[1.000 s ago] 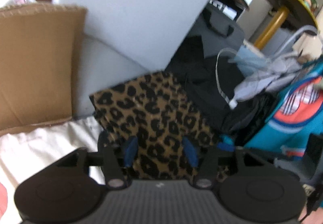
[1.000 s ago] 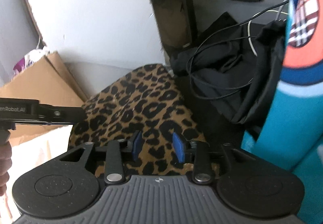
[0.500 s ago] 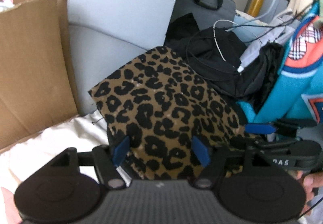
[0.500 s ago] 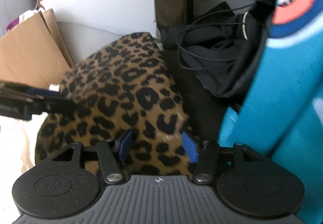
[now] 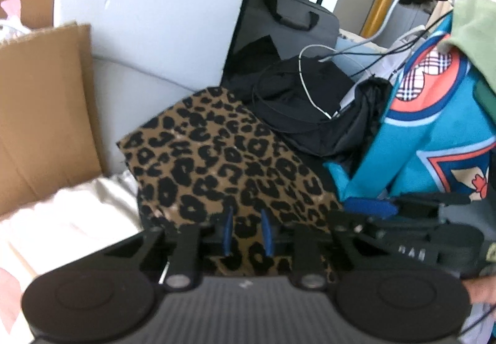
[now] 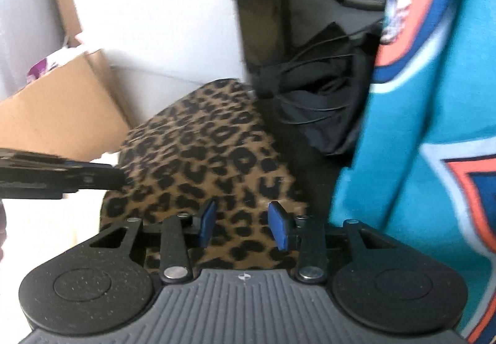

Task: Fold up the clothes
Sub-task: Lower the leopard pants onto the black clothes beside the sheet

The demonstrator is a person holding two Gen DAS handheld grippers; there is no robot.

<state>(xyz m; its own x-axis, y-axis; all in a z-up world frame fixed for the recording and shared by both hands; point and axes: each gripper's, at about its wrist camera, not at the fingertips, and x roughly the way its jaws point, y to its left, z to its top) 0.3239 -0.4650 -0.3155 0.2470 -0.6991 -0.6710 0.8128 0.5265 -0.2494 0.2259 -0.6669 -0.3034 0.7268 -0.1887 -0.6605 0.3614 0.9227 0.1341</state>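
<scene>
Two grippers over leopard-print garment (image 5: 229, 158), left gripper (image 5: 247, 235) jaws nearly closed, right gripper (image 6: 242, 227) jaws apart, cloth beneath both

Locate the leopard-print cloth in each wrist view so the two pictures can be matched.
Left wrist: leopard-print cloth sits centre, just beyond the left gripper.
Right wrist: it sits centre-left, beyond the right gripper.
Shared landmark: the cardboard box, left of the cloth in both.
</scene>
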